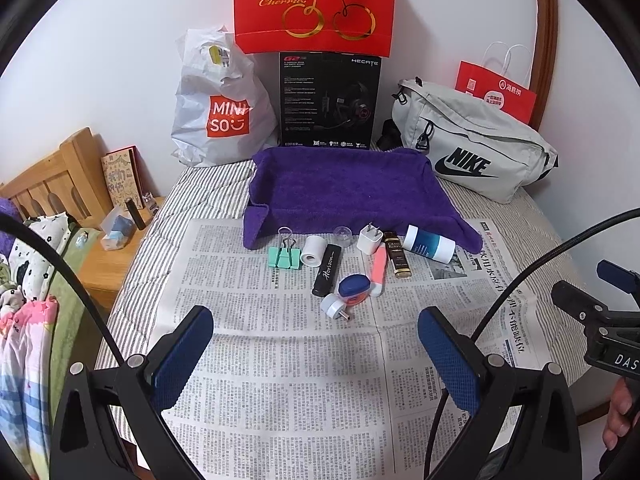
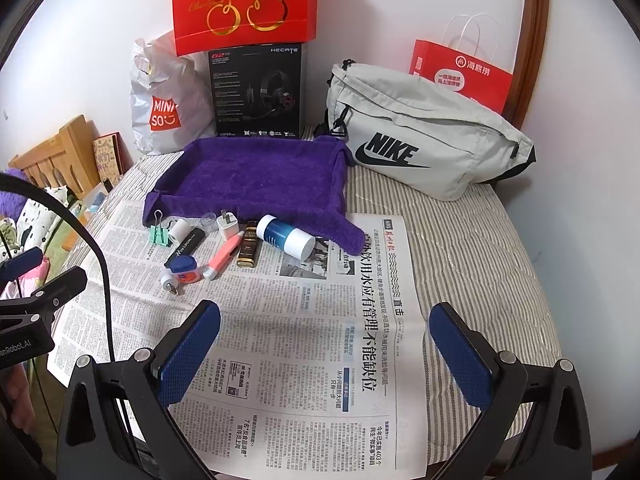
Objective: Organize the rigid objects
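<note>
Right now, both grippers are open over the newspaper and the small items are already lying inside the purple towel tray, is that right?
Not quite. The left gripper and right gripper are open over the newspaper, but the small items lie on the newspaper in front of the purple towel tray, as both wrist views show.
</note>
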Demonstrator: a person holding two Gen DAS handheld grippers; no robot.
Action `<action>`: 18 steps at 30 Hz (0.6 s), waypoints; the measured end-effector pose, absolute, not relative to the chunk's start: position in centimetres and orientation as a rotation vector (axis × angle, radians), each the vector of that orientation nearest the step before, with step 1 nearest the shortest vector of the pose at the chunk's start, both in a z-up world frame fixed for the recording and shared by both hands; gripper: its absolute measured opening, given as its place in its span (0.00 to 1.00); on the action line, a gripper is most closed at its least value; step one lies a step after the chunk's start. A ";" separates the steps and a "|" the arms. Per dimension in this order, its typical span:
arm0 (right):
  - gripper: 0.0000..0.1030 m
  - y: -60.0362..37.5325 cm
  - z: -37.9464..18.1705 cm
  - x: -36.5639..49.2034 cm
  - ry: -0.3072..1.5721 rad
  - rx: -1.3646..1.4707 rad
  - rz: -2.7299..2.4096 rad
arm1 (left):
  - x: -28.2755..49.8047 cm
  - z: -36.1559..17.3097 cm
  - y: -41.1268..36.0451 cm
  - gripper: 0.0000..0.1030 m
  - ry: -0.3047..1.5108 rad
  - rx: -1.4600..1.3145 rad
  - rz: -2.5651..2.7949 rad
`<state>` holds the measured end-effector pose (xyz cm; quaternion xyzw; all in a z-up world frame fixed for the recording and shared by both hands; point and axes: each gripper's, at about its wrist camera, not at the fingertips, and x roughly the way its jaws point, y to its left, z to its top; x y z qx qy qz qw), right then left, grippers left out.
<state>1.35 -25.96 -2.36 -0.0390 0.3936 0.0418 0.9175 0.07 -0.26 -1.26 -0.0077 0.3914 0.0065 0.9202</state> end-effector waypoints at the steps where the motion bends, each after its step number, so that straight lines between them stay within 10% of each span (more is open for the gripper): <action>1: 1.00 -26.0 -2.3 1.3 0.810 -0.079 0.087 | 0.1 -1.2 -0.3 1.00 0.804 -0.013 0.013; 18: 1.00 -25.9 -2.4 1.4 0.811 -0.085 0.090 | 0.0 -1.2 -0.2 1.00 0.810 -0.016 0.016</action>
